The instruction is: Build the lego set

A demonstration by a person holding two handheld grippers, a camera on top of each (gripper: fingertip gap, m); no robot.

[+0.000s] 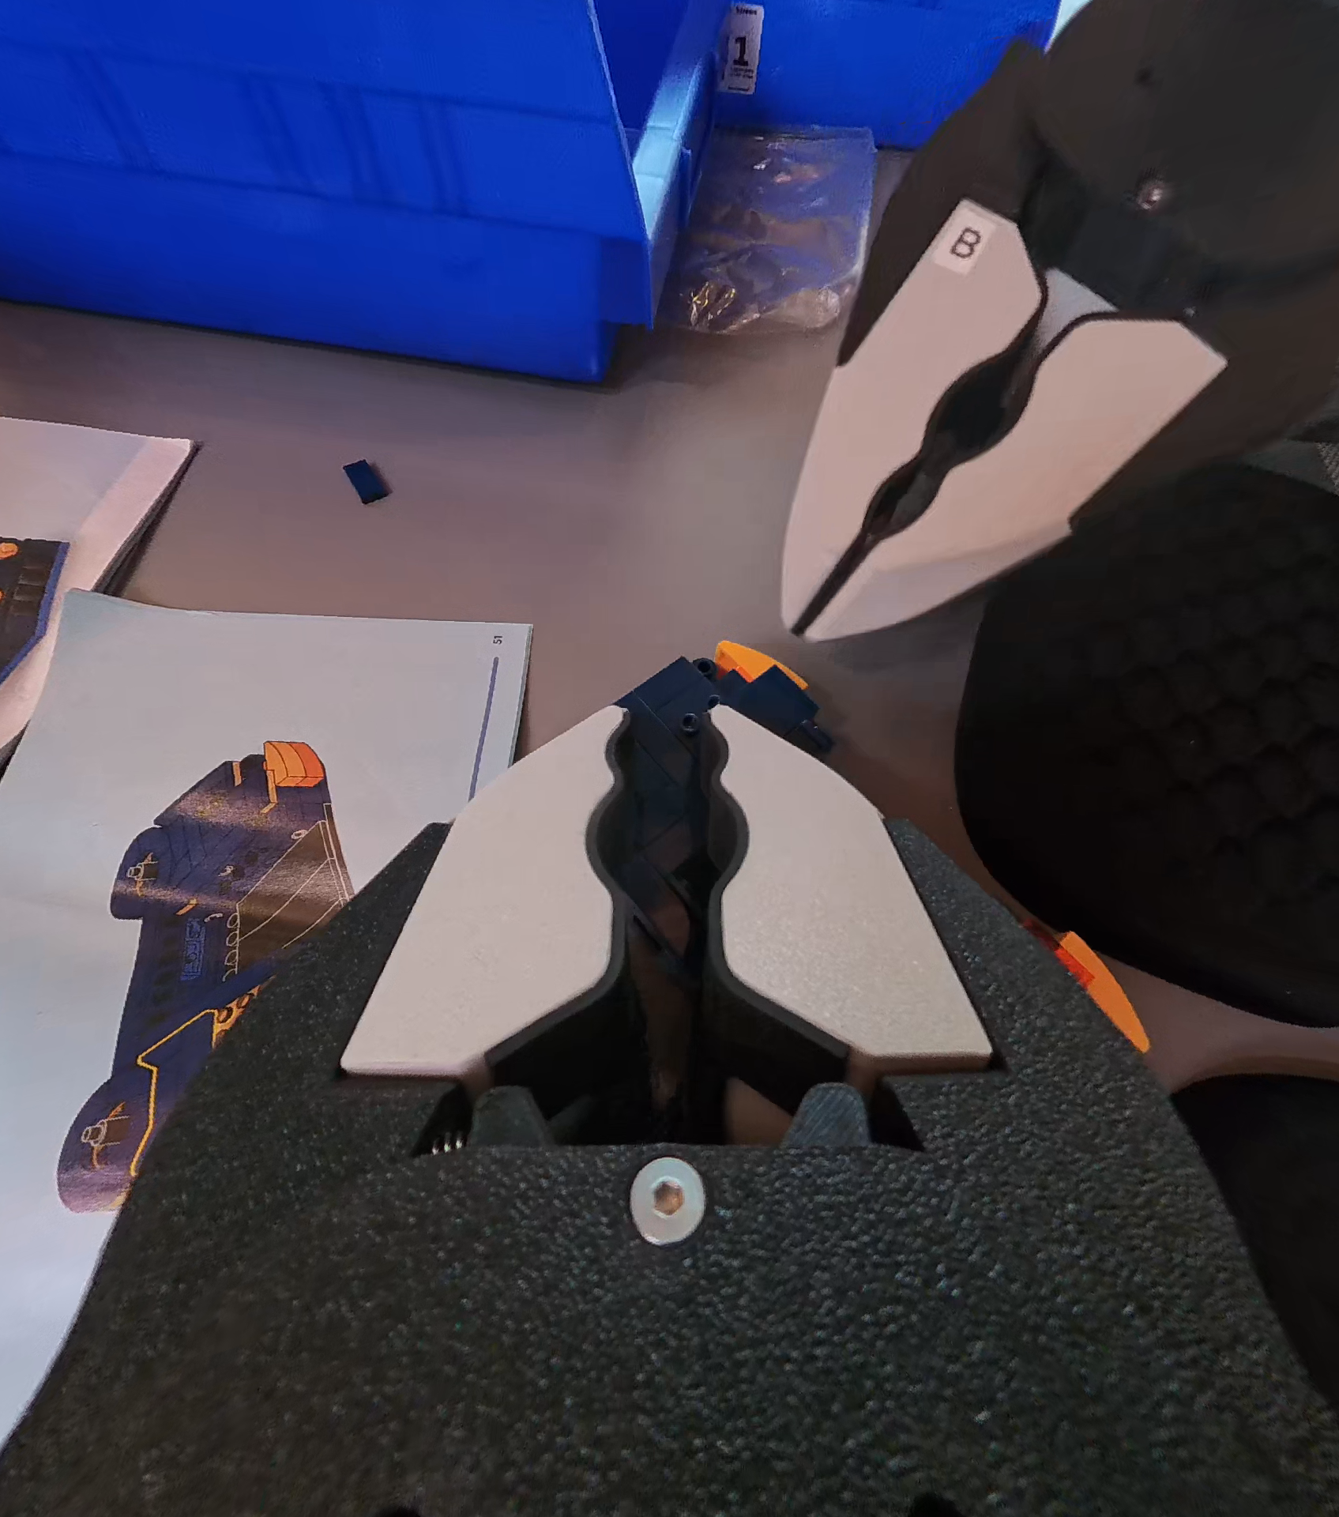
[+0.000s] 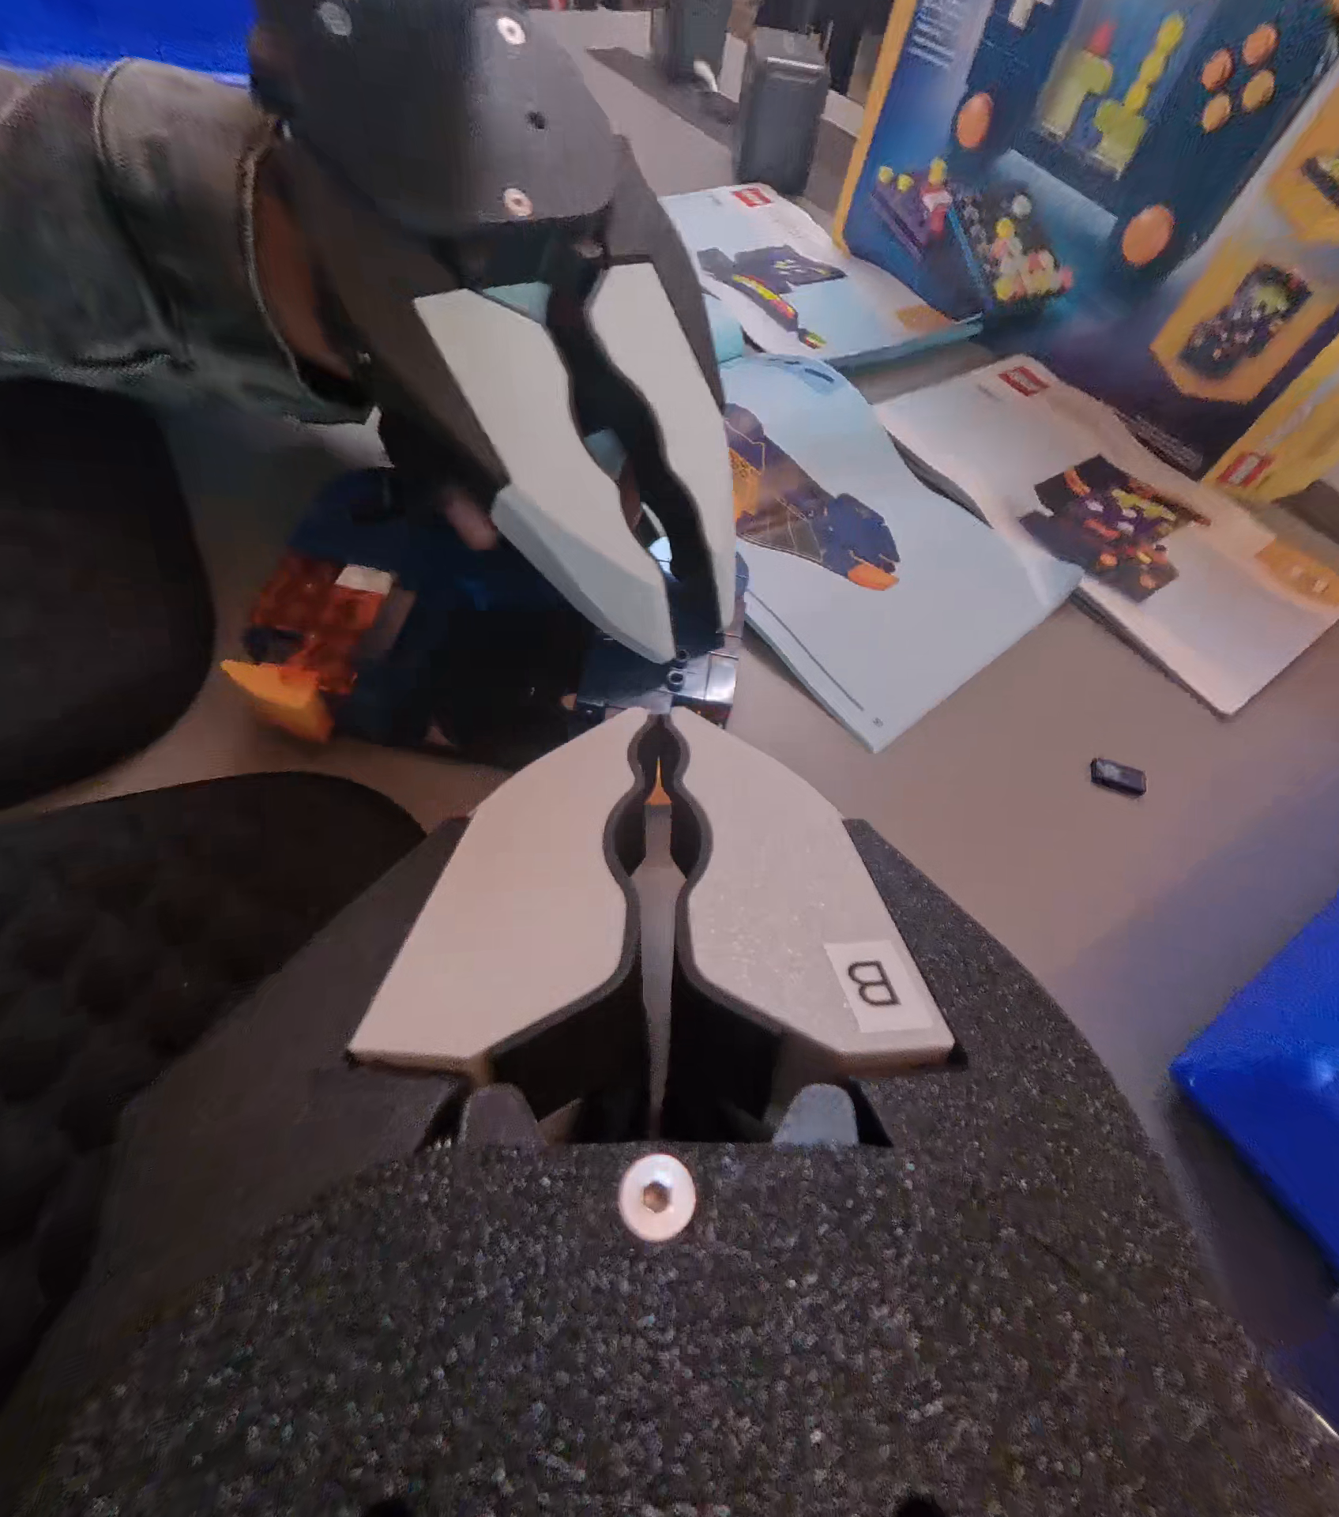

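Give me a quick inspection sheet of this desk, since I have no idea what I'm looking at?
Surface: grey table, mostly bare in the middle.
Job's things: dark blue and orange lego model; open instruction booklet; loose dark blue brick.
Clutter: clear bag of parts; blue bins; set boxes.
Grippers: left gripper shut on the lego model; right gripper shut, empty, close to the model.
Cables: nothing seen.
Surroundings: a person's sleeve; black padded object.

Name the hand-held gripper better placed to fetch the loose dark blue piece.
Right hand-held gripper: shut on nothing. The left hand-held gripper grips the model; the piece lies apart.
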